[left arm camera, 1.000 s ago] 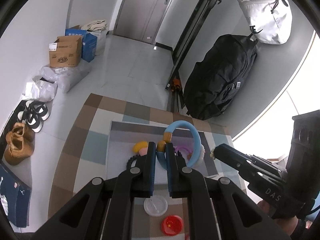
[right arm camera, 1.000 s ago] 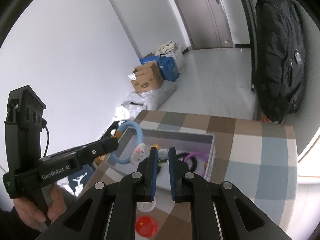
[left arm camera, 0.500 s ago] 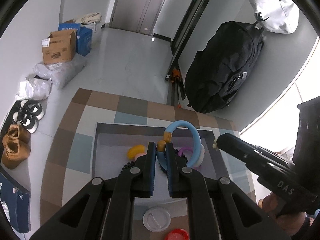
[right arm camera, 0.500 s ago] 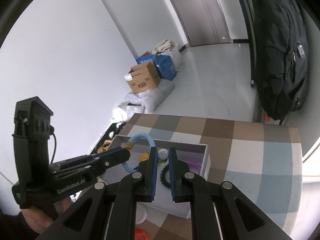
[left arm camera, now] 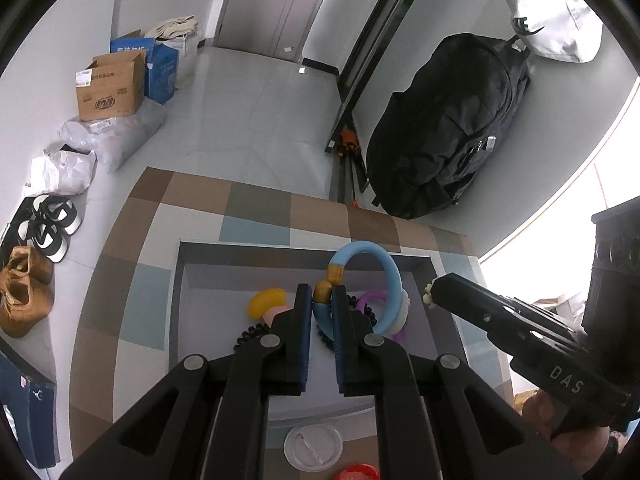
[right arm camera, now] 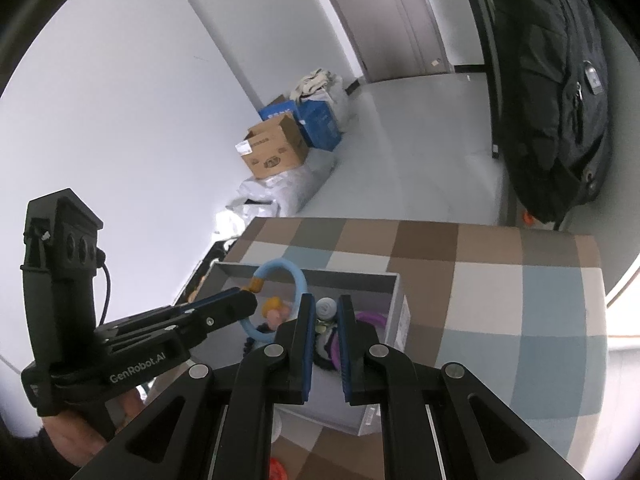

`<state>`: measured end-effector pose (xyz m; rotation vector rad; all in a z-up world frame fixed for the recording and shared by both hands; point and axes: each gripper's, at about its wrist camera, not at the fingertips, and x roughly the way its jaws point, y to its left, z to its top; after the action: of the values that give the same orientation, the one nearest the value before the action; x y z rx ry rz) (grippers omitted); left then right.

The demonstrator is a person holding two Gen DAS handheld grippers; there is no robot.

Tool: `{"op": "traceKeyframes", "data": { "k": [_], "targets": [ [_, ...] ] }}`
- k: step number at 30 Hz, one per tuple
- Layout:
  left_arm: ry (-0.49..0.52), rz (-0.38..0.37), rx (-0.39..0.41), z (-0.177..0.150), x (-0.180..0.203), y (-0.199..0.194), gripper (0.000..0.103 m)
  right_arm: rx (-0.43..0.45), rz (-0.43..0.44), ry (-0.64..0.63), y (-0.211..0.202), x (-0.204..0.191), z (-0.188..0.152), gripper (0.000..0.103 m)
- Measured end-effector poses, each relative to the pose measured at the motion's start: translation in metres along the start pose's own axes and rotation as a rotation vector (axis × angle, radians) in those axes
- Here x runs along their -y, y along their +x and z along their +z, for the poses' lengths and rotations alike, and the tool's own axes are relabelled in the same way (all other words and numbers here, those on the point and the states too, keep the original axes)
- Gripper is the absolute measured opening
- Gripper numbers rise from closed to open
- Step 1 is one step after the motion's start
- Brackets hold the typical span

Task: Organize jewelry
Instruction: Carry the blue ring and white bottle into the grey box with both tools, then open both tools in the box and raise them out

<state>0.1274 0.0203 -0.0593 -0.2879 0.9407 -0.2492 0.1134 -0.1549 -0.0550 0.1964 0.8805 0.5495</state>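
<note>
Blue bangle pinched over the grey box

Left gripper [left arm camera: 322, 300] is clamped on the gold-capped end of a light blue open bangle [left arm camera: 390, 280], which stands upright above the grey box [left arm camera: 184, 280]; its loop arcs up and to the right of the fingers, with a white charm low on its far side. Right gripper [right arm camera: 324, 312] grips a small white-capped trinket [right arm camera: 326, 307] between its blue pads, also over the box. Inside lie a yellow piece [left arm camera: 266, 302], a purple ring [left arm camera: 370, 302] and black coil hair ties [left arm camera: 250, 336]. The box sits on a checked tablecloth [right arm camera: 500, 280]. A clear round lid [left arm camera: 313, 447] lies just in front of the box.
</note>
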Motion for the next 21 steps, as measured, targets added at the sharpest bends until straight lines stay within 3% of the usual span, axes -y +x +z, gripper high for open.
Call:
{"op": "traceKeyframes", "data": {
  "k": [8,10,12,16,18,21],
  "targets": [
    [-0.028,-0.039,-0.016,0.002,-0.003,0.0,0.01,0.006,0.008,0.019,-0.002,0.003,0.0,0.015],
    [-0.049,-0.056,-0.018,0.003,-0.005,-0.002,0.01,0.014,0.009,0.018,-0.005,0.003,0.0,0.026],
    [-0.058,-0.066,-0.019,0.002,-0.006,-0.003,0.011,0.032,0.012,0.021,-0.008,0.003,0.0,0.047],
    [-0.055,-0.054,-0.022,0.001,-0.006,-0.006,0.014,0.052,0.022,0.017,-0.013,0.001,0.001,0.053],
    [-0.052,-0.046,-0.021,-0.001,-0.006,-0.007,0.017,0.056,0.014,0.019,-0.015,0.001,0.0,0.068],
    [-0.046,-0.017,-0.017,-0.002,-0.006,-0.009,0.017,0.061,-0.001,0.028,-0.018,0.002,0.0,0.071]
  ]
}}
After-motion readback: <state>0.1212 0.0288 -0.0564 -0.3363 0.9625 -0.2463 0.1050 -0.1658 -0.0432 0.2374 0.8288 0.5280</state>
